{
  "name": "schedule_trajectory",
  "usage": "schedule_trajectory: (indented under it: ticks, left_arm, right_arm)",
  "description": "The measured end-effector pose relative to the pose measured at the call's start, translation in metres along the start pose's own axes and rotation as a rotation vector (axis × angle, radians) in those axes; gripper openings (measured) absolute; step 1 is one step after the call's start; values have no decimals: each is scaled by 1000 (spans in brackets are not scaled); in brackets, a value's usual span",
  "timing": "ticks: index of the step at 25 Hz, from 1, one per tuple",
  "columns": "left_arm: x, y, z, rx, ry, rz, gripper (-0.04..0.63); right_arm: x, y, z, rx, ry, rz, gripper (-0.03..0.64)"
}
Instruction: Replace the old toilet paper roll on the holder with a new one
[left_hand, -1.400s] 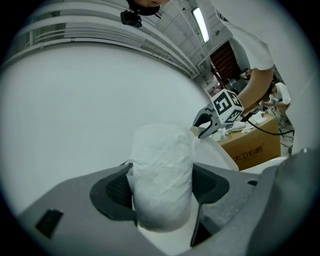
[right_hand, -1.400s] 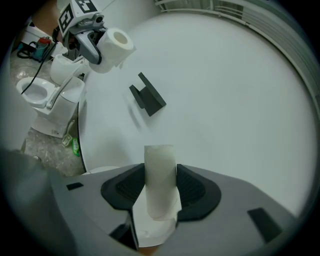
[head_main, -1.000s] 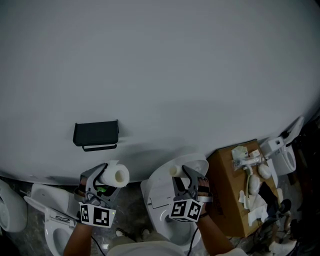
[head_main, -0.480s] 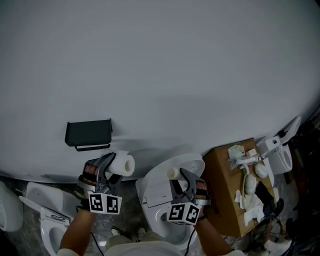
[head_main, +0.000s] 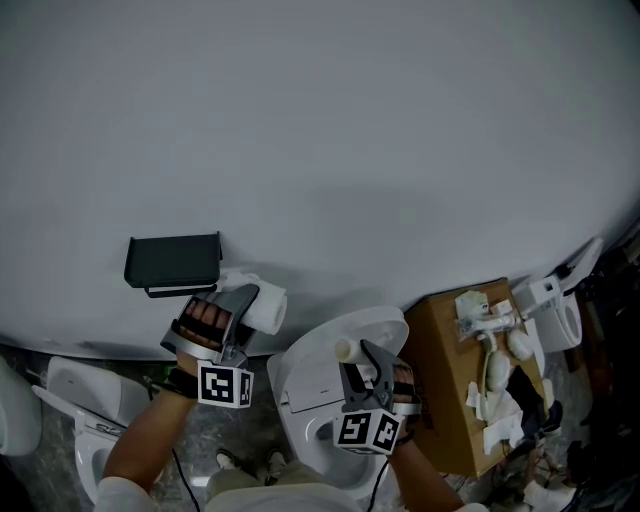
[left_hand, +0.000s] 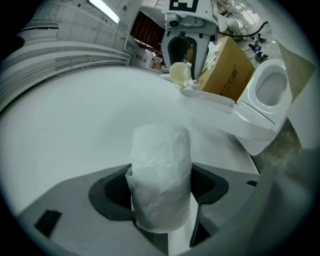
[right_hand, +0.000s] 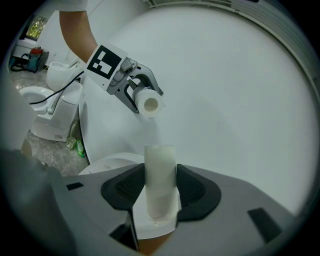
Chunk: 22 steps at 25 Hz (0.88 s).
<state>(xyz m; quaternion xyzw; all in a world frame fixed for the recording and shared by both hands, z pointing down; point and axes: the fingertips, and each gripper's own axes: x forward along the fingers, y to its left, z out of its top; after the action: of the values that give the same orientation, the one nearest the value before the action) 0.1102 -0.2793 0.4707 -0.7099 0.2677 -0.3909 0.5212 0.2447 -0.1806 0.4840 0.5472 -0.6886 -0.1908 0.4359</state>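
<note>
At left, mounted on the pale grey wall (head_main: 350, 120): a black rectangular toilet paper holder (head_main: 172, 262). Just below and right of it, near but not touching, the left gripper (head_main: 250, 300), with its fingers (left_hand: 107, 192) spread wide and clamped across the soft side of a full white toilet paper roll (head_main: 266, 306); hollow core end turned toward the other gripper. Lower and farther right, above a white ceramic toilet (head_main: 310, 385), the right gripper (head_main: 362, 352), with its fingers partway closed and pressed on a slim, nearly spent white toilet paper roll (head_main: 345, 348) that stands up out of the grip. At far right, a brown cardboard box (head_main: 445, 350) strewn with white plumbing parts (head_main: 497, 365).
</note>
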Motion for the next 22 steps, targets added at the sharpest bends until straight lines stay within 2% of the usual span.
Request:
schedule_trajectory:
  ticks: [5,11,17,22]
  left_arm:
    - [10,-10,-9,79,51,-16,313]
    - [16,-10,-22,65,71,-13,313]
    - [14,-1,-31,92,124,19,313]
    - [11,-7,-46,61,156,6,313]
  right_arm:
    - [0,3,-4,-5,-1,10,193]
    - [0,8,-1,4,-7,28,193]
    - [0,11,-5,8,-13,41,193]
    - [-2,13,-7,9,-18,49,193]
